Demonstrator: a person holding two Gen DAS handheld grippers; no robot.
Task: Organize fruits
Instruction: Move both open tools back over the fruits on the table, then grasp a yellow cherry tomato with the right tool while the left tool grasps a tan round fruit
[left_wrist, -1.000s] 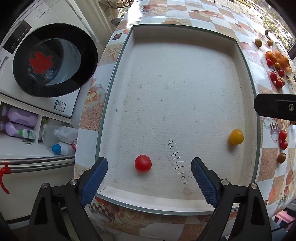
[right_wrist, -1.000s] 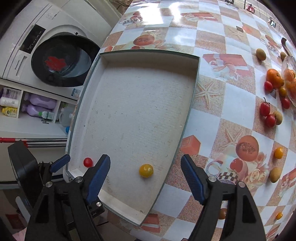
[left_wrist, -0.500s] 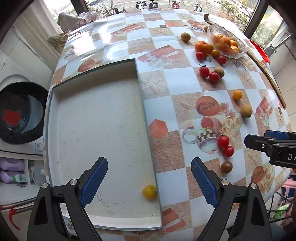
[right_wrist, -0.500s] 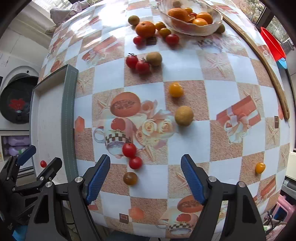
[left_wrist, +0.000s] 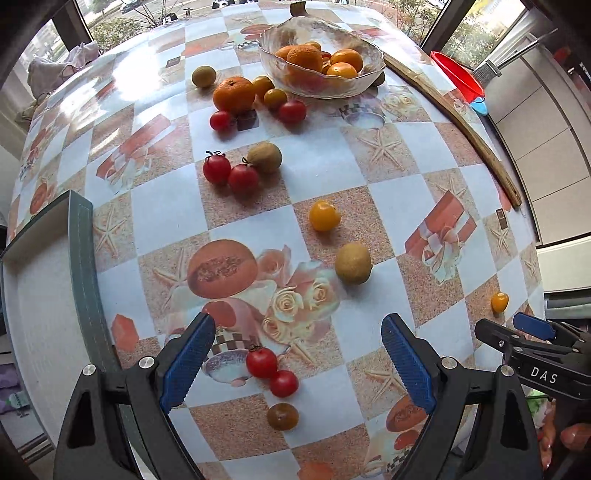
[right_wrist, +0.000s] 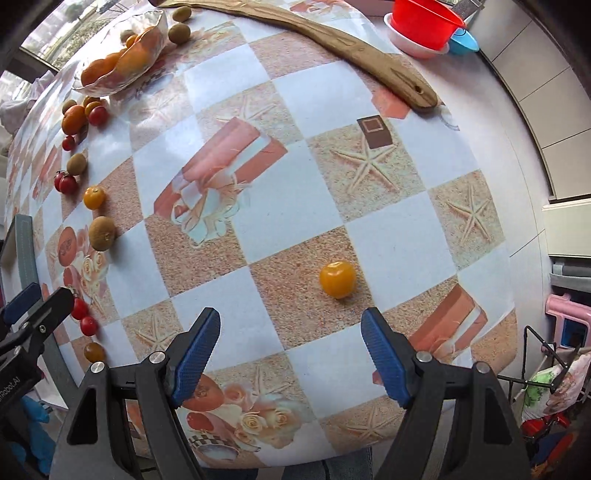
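Observation:
My left gripper is open above the patterned tablecloth, its jaws wide apart. Two red cherry tomatoes and a brown one lie between and just below its blue pads, touching neither. My right gripper is also open and holds nothing. A yellow cherry tomato lies just beyond its right pad. Farther off lie a kiwi, another yellow tomato, a red tomato pair and a mandarin. The grey tray sits at the left edge.
A glass bowl of mandarins stands at the far side, with a long wooden board beside it. A red basin sits at the far right. The round table's edge drops off close on the right.
Both grippers swept right, away from the tray and over the tablecloth. The tray with its red and yellow tomatoes slid out of view to the left; the loose fruits came into view.

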